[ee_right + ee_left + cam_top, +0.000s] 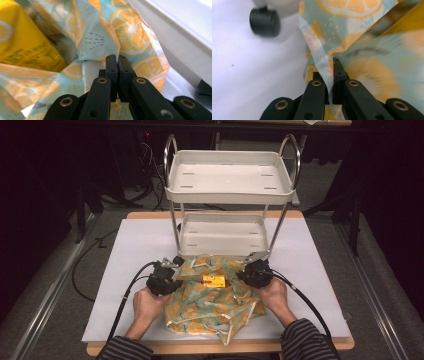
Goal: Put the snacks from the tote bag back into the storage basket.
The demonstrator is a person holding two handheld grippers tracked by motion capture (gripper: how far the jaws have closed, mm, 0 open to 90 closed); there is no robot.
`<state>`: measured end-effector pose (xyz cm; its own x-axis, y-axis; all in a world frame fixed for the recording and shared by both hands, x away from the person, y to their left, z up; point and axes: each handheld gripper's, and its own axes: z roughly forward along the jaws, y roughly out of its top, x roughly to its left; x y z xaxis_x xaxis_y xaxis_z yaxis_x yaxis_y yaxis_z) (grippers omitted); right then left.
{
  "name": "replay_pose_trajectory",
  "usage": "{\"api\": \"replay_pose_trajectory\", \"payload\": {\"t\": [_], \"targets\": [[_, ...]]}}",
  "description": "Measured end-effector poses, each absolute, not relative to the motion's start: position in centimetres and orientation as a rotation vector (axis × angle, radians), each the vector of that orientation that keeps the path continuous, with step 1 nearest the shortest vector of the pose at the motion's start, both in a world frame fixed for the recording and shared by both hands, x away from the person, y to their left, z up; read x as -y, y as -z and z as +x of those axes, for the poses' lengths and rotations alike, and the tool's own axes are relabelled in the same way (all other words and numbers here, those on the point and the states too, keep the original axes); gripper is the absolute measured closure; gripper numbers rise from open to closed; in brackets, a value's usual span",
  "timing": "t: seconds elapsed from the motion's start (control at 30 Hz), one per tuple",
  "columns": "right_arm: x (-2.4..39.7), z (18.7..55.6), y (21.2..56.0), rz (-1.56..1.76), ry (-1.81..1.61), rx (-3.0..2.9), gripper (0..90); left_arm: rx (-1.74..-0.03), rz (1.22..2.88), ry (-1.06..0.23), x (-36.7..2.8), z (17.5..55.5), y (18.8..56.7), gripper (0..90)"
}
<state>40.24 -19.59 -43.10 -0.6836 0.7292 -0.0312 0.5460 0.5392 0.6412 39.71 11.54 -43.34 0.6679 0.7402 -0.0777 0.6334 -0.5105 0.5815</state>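
Cloth (212, 295) with lemon print lies on the tabletop (125, 250) before the 2-tier cart (227, 195); we see left gripper (175, 270) and right gripper (245, 272) each clamped on its edge.

Bright lit table, dark surroundings, blurred close-up gripper views.

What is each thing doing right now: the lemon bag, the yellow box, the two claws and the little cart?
Lemon-print bag: crumpled on the table, mouth held apart.
Yellow box: lying in the bag's mouth.
Left claw: shut on the bag's edge.
Right claw: shut on the bag's edge.
White cart: upright, both shelves empty.
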Motion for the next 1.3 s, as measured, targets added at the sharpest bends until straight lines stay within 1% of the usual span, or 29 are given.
{"api": "replay_pose_trajectory", "payload": {"t": [0.1, 0.3, 0.37, 0.4, 0.5, 0.6, 0.7, 0.83, 0.87, 1.1, 1.2, 1.27, 1.3], "targets": [[19.6, 40.5, 43.6, 1.051, -0.849, -2.49, 89.7, -1.077, 2.352, -0.248, -11.5, 40.0, 44.4, 90.0], [19.9, 40.7, 44.7, 1.073, -0.788, -2.523, 88.6, -1.068, 2.426, -0.262, -11.3, 40.1, 45.1, 90.0], [19.9, 40.6, 45.0, 1.085, -0.773, -2.538, 84.1, -1.068, 2.432, -0.273, -11.2, 39.9, 45.2, 89.3], [20.0, 40.6, 44.9, 1.078, -0.766, -2.534, 79.6, -1.068, 2.427, -0.274, -11.3, 39.9, 45.0, 87.2], [20.2, 40.0, 44.0, 1.083, -0.834, -2.496, 68.4, -1.064, 2.386, -0.247, -11.6, 39.5, 44.4, 76.8], [20.6, 39.1, 42.2, 1.063, -0.966, -2.435, 64.5, -1.058, 2.366, -0.225, -11.9, 39.0, 43.9, 70.7], [20.8, 38.0, 40.7, 1.017, -1.045, -2.416, 64.2, -1.053, 2.346, -0.209, -12.1, 38.5, 43.4, 64.8], [20.8, 36.6, 39.7, 0.963, -1.082, -2.425, 63.8, -1.049, 2.32, -0.204, -12.3, 37.9, 42.8, 59.1], [20.8, 36.2, 39.6, 0.954, -1.095, -2.429, 63.5, -1.047, 2.312, -0.195, -12.4, 37.8, 42.7, 56.6], [20.0, 34.7, 39.7, 0.851, -1.12, -2.476, 61.3, -1.035, 2.243, -0.206, -13.2, 36.6, 41.4, 43.2], [19.6, 34.8, 40.1, 0.833, -1.12, -2.503, 61.1, -1.009, 2.242, -0.198, -13.2, 35.8, 40.9, 40.1], [19.3, 35.0, 40.6, 0.827, -1.109, -2.528, 62.7, -0.979, 2.241, -0.188, -13.0, 35.2, 40.7, 38.9], [19.1, 35.0, 40.8, 0.821, -1.103, -2.545, 65.3, -0.966, 2.241, -0.179, -12.9, 34.9, 40.6, 38.1]]}}
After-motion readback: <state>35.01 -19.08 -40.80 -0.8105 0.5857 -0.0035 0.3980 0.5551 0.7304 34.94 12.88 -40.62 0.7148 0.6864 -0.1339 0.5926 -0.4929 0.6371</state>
